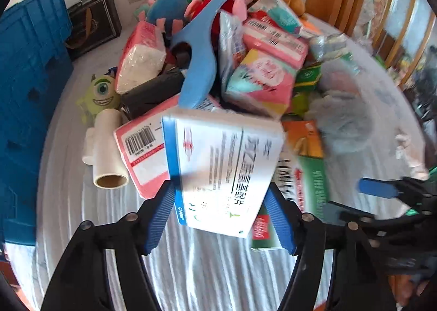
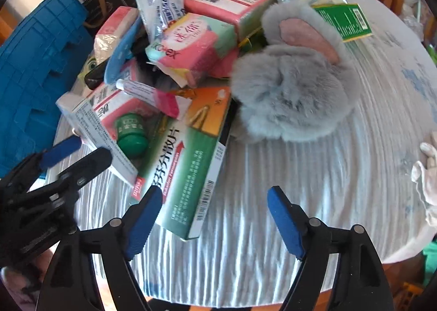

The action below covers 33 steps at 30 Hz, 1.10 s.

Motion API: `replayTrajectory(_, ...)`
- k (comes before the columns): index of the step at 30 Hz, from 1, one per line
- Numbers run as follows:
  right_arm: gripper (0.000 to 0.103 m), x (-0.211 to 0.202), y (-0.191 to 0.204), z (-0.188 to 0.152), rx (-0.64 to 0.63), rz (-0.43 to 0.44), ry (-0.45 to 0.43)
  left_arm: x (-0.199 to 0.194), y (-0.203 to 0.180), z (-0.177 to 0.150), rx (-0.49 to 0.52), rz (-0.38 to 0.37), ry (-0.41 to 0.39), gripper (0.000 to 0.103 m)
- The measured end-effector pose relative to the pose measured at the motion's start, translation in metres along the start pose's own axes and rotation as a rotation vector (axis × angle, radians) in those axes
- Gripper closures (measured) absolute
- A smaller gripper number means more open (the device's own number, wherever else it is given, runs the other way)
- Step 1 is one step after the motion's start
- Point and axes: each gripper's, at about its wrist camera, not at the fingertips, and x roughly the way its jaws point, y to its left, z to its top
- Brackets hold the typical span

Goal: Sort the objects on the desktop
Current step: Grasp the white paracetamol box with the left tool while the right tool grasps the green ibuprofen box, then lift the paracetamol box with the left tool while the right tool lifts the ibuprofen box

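From the left wrist, the left tool (image 1: pixel 221 210) has a white and blue medicine box (image 1: pixel 221 171) between its blue pads; the box is tilted and its sides lie against both pads, so the tool is grasping it, lifted above the striped cloth of the table (image 1: pixel 207 270); behind it a pile of pink tissue packs (image 1: pixel 142 152), a cardboard roll (image 1: pixel 108 155), a green one-eyed plush toy (image 1: pixel 101 92) and a long blue plastic piece (image 1: pixel 202 59) crowds the table; a blue crate (image 1: pixel 27 92) stands at the left edge.

From the right wrist, the right tool (image 2: pixel 215 218) is released, its pads apart over bare cloth; a green and orange medicine box (image 2: pixel 191 171) lies just beside its left pad, touching or not I cannot tell; a grey furry toy (image 2: pixel 295 95) rests further back; a green bottle (image 2: pixel 131 133) sits among the boxes.
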Motion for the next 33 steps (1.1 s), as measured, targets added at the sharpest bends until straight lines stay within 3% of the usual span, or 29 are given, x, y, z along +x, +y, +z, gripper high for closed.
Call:
replayTrajectory(3,0.022,0.003,-0.004,0.000,0.012,-0.003,0.003,0.018,0.010,-0.002,-0.028,0.039,0.015,0.025)
replayTrajectory(6,0.019,0.008,0.000,0.001,0.013,0.012,0.011,0.024,0.021,-0.006,-0.057,-0.021,0.032,0.030)
replayTrajectory(9,0.018,0.018,0.009,0.003,0.009,0.033,0.025,0.018,0.027,-0.012,-0.031,0.007,0.027,0.031)
replayTrajectory(14,0.008,0.040,0.023,0.006,0.022,0.053,0.057,0.022,0.044,-0.018,-0.032,-0.022,0.053,0.031)
replayTrajectory(17,0.009,0.043,0.029,0.009,0.035,0.033,0.051,0.020,0.049,-0.018,-0.037,-0.025,0.060,0.031)
replayTrajectory(22,0.000,0.043,0.049,0.010,0.007,-0.031,0.055,0.010,0.066,-0.022,-0.008,0.052,0.044,0.031)
replayTrajectory(30,0.000,0.060,0.075,0.010,-0.011,-0.200,0.071,0.029,0.079,-0.026,-0.004,0.038,0.068,0.031)
replayTrajectory(31,0.001,0.059,0.075,0.009,-0.012,-0.208,0.062,0.029,0.078,-0.025,-0.001,0.031,0.065,0.031)
replayTrajectory(32,0.009,0.059,0.075,0.009,-0.011,-0.217,0.062,0.028,0.079,-0.025,0.001,0.024,0.064,0.031)
replayTrajectory(33,0.012,0.056,0.076,0.009,-0.016,-0.235,0.052,0.027,0.079,-0.024,0.001,0.017,0.064,0.031)
